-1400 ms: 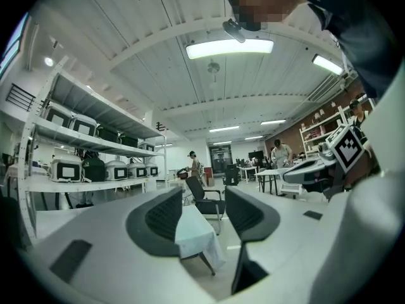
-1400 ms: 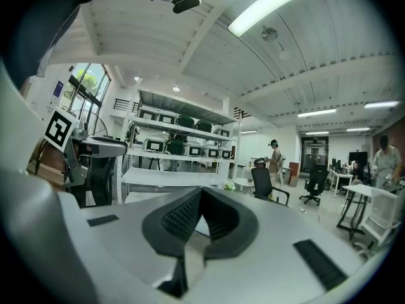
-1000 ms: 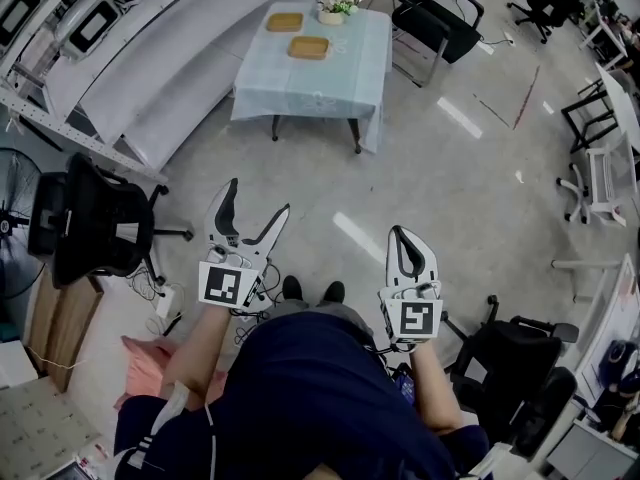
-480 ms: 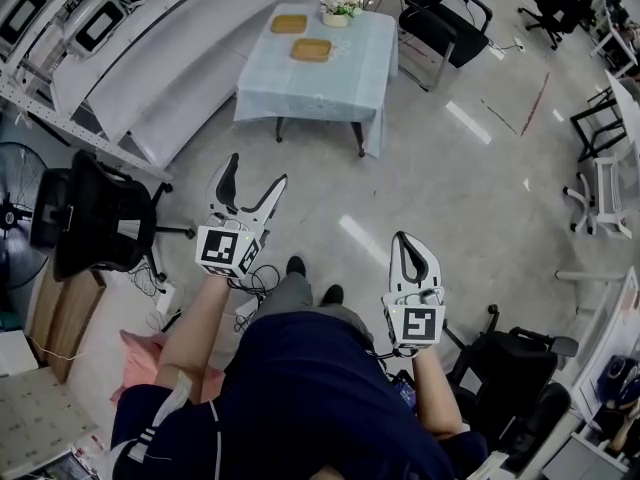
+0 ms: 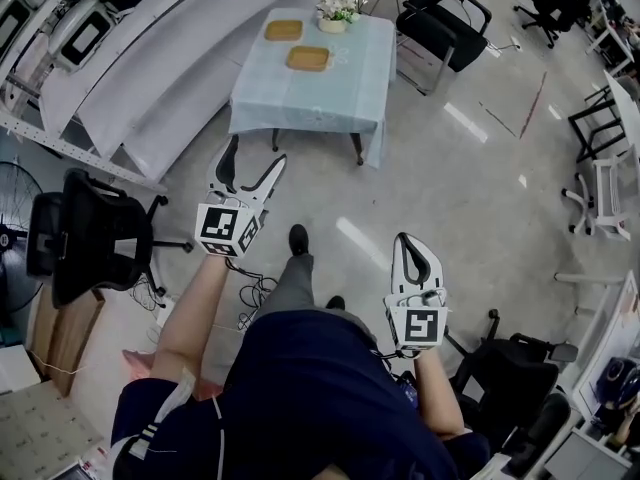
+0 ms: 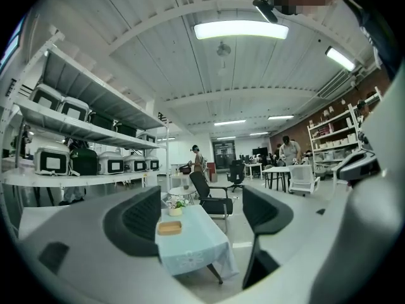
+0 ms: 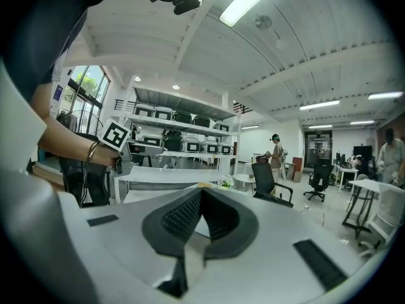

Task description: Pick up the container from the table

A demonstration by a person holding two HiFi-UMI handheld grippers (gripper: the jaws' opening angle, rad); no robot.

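Two shallow tan containers (image 5: 307,58) (image 5: 283,30) lie on a low table (image 5: 300,103) under a pale blue cloth, far ahead of me. In the left gripper view the nearer container (image 6: 169,227) shows between the jaws, with the table (image 6: 190,252) well beyond them. My left gripper (image 5: 254,160) is held out in front of me, open and empty, short of the table. My right gripper (image 5: 411,245) hangs lower at my right side, shut with nothing in it; in the right gripper view its pads (image 7: 201,215) meet.
A small flower pot (image 5: 337,9) stands at the table's far edge. Black office chairs (image 5: 440,8) (image 5: 85,230) stand behind the table and at my left. White shelving (image 5: 60,58) with appliances runs along the left. Another chair (image 5: 515,363) is at my right.
I have stepped toward the table, one foot forward. My left gripper has risen and moved ahead, still open. The right gripper has stayed shut at my side.
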